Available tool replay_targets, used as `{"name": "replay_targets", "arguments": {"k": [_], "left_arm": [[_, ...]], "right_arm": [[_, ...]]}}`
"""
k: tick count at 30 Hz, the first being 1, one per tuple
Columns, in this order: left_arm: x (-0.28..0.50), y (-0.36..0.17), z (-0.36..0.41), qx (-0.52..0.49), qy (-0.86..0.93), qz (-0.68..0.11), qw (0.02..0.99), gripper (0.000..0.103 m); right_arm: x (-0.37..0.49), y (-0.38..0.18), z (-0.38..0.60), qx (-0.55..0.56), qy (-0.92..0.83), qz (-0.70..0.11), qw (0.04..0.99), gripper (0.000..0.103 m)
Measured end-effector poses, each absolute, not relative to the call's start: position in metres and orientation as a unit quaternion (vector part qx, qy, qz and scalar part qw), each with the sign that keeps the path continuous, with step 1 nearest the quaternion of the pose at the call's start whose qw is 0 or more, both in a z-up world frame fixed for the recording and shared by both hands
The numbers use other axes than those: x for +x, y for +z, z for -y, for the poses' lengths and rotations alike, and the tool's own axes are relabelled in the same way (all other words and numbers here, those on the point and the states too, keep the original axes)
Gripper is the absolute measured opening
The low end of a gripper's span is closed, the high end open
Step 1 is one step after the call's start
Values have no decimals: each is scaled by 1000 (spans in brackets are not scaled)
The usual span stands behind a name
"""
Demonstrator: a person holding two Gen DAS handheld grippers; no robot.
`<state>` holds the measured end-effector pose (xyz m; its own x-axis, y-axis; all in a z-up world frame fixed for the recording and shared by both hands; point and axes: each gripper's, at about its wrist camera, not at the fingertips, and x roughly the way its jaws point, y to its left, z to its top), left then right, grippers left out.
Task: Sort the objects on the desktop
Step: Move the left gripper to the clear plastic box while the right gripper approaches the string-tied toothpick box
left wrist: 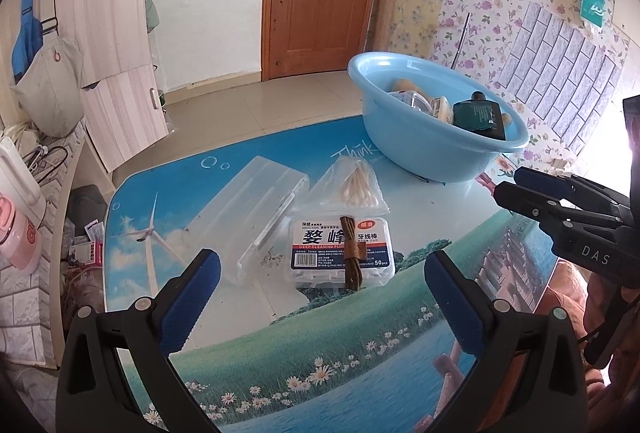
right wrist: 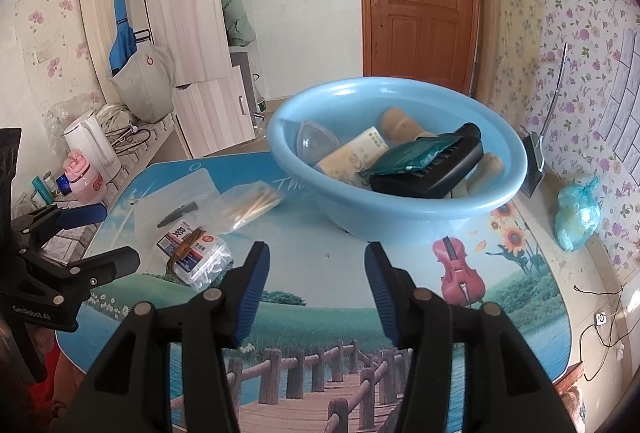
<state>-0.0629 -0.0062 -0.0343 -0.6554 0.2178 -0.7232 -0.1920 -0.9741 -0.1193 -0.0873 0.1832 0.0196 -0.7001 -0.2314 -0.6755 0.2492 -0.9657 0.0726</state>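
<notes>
Your left gripper (left wrist: pixel 320 285) gapes wide, empty, above floss box (left wrist: pixel 342 249). Your right gripper (right wrist: pixel 316 289) part-open, empty, before blue basin (right wrist: pixel 400 217).

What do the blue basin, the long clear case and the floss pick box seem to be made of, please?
Blue basin: likely moulded plastic, smooth with a soft sheen on its rolled rim.
Long clear case: probably rigid plastic, frosted and see-through, the table print showing through it.
Floss pick box: clear thin plastic with a glossy printed label; white picks show inside.
</notes>
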Motion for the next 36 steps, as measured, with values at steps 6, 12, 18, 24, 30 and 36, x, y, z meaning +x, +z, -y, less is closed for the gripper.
{"name": "replay_targets", "arguments": {"k": [6, 12, 18, 24, 30, 36], "left_arm": [[-62, -38, 9, -404, 908, 18, 107, 102], [-62, -40, 13, -407, 907, 20, 104, 102], [-61, -44, 16, -408, 907, 21, 102, 102], [-58, -48, 21, -412, 905, 21, 98, 102], [-52, -51, 33, -412, 906, 27, 89, 102], [-52, -61, 47, -422, 902, 40, 75, 102]], "right_arm": [[-88, 16, -184, 370, -920, -11, 128, 51], [-91, 12, -184, 379, -916, -8, 130, 52], [-93, 9, -182, 382, -915, -7, 131, 68], [-94, 6, -182, 387, -913, -9, 127, 86], [-95, 3, -178, 388, -913, -13, 123, 100], [-94, -1, -173, 396, -907, 1, 143, 103]]}}
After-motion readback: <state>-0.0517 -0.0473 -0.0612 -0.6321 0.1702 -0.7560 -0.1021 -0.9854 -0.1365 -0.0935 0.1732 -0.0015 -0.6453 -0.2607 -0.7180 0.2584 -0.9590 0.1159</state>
